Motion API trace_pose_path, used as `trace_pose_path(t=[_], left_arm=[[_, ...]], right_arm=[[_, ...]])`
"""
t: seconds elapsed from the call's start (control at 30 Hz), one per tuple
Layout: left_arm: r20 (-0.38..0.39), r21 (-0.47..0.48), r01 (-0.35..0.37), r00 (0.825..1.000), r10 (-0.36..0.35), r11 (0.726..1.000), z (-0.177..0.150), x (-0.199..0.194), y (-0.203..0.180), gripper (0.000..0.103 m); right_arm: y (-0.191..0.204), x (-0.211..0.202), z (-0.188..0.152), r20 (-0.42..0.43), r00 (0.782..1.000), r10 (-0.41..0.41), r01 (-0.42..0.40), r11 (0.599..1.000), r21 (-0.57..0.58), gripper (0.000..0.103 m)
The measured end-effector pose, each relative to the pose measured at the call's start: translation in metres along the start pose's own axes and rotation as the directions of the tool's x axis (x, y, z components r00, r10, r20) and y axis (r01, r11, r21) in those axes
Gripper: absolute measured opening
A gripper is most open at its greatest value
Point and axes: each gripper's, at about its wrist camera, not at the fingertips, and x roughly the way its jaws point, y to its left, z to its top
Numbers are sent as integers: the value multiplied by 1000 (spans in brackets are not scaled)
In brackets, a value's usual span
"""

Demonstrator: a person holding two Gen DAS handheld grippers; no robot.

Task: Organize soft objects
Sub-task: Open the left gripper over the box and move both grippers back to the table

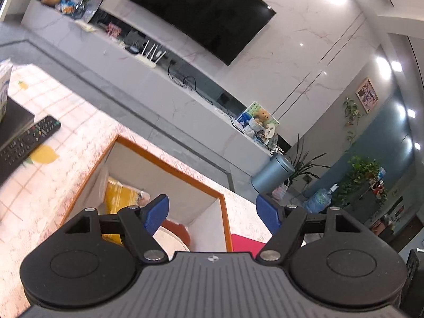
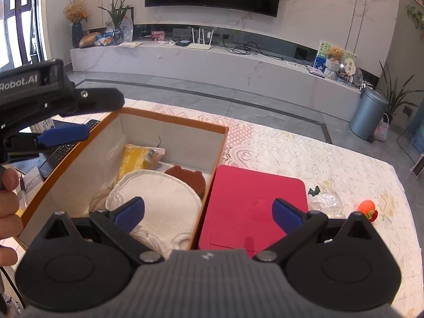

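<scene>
I have both tools over the open box (image 2: 169, 129), a rectangular carton with a glossy orange rim and matte pale grey walls, sitting on a table (image 2: 304, 153) dressed in a lacy white cloth with raised floral patterning. My left gripper (image 1: 212, 212) has its blue rubbery pads spread wide with nothing between them; in the right wrist view it shows from the side as a black angular body above the box's left wall, one blue finger (image 2: 63, 135) jutting out, a hand (image 2: 8, 201) wrapped on its handle. My right gripper (image 2: 208, 213) is likewise parted and empty, straddling the box's right wall.

Inside the box lie the soft things: a round white pad (image 2: 159, 201) with a nubbly terry surface and a stitched edge, a flat brown felt-like piece (image 2: 190, 177) with small rounded ears tucked behind it, and a crinkly yellow packet (image 2: 135, 156) against the far side. Just beside the box's right wall lies a flat magenta square (image 2: 254, 206) with rounded corners and a smooth matte face. Further right on the cloth sit crumpled clear plastic (image 2: 327, 201) and a small knitted orange ball (image 2: 367, 208) with a red bit at its base. A black remote (image 1: 29, 140) with tiny coloured buttons rests left of the box
</scene>
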Motion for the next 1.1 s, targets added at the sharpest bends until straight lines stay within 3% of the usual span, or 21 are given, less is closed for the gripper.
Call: trace_pose_path(t=[0.17, 0.33, 0.57, 0.67, 0.77, 1.0, 1.1], left_arm=[[-44, 2, 61, 997, -61, 998, 6, 0, 10, 87], [-22, 24, -73, 997, 73, 997, 4, -8, 3, 86], [-33, 139, -100, 994, 106, 985, -7, -25, -30, 86], [-2, 184, -67, 998, 68, 981, -19, -35, -54, 86], [-39, 219, 14, 999, -6, 976, -43, -41, -87, 86], [-173, 370, 112, 984, -50, 922, -109, -30, -168, 86], [-168, 475, 118, 985, -41, 872, -139, -13, -196, 86]], right_arm=[[0, -4, 1, 1, 1000, -10, 10, 1000, -8, 100], [-9, -14, 4, 11, 1000, -21, 20, 1000, 17, 100], [-33, -44, 4, 47, 999, -21, 17, 997, 80, 100], [-48, -64, 2, 66, 997, -34, 28, 996, 88, 100], [-69, -85, -4, 87, 994, -63, 56, 995, 80, 100], [-143, -130, -37, 145, 968, -206, 196, 977, 83, 100], [-191, -134, -56, 112, 970, -214, 191, 964, 184, 100]])
